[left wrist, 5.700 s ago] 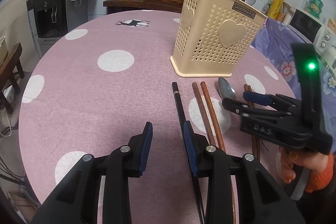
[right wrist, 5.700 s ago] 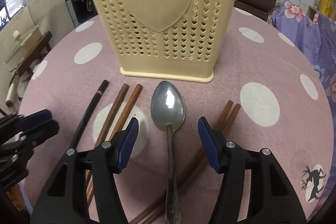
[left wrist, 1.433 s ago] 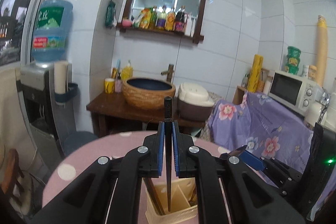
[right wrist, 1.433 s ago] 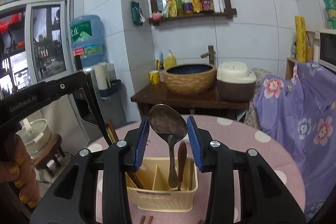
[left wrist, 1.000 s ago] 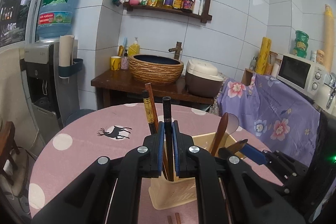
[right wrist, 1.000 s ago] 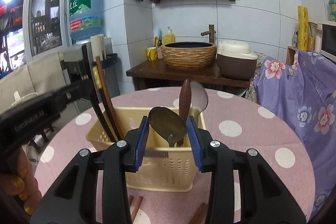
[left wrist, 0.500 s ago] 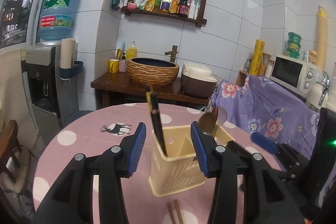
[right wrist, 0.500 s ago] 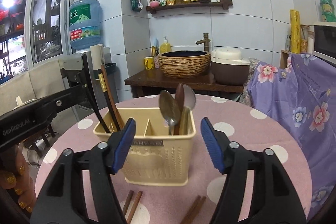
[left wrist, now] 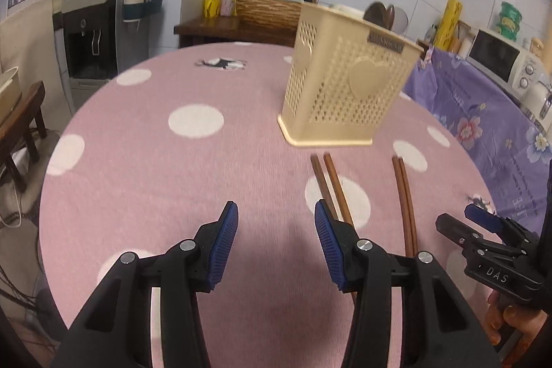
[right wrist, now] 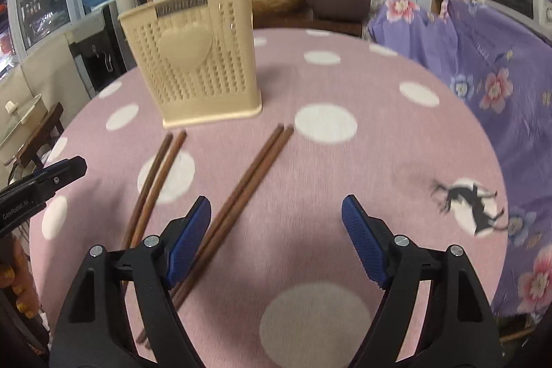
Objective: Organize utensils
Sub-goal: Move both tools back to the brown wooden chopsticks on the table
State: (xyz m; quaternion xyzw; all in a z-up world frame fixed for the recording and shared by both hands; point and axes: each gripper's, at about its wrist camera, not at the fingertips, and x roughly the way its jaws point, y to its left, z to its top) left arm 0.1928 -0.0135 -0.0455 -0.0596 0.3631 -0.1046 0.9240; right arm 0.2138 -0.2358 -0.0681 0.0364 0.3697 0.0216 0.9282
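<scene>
While both grippers hover empty, left gripper [left wrist: 276,237] fingers spread, right gripper [right wrist: 276,230] fingers opening, two brown wooden chopstick pairs [right wrist: 248,181] lie on the pink dotted worktop [right wrist: 379,161] at 6 o'clock of the cream perforated holder [right wrist: 203,64]. Light, stiff, slippery; pinch mid-length.

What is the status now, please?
Left gripper open, empty. Right gripper opening, empty. Two chopstick pairs lie before the holder. Nothing in the way.
</scene>
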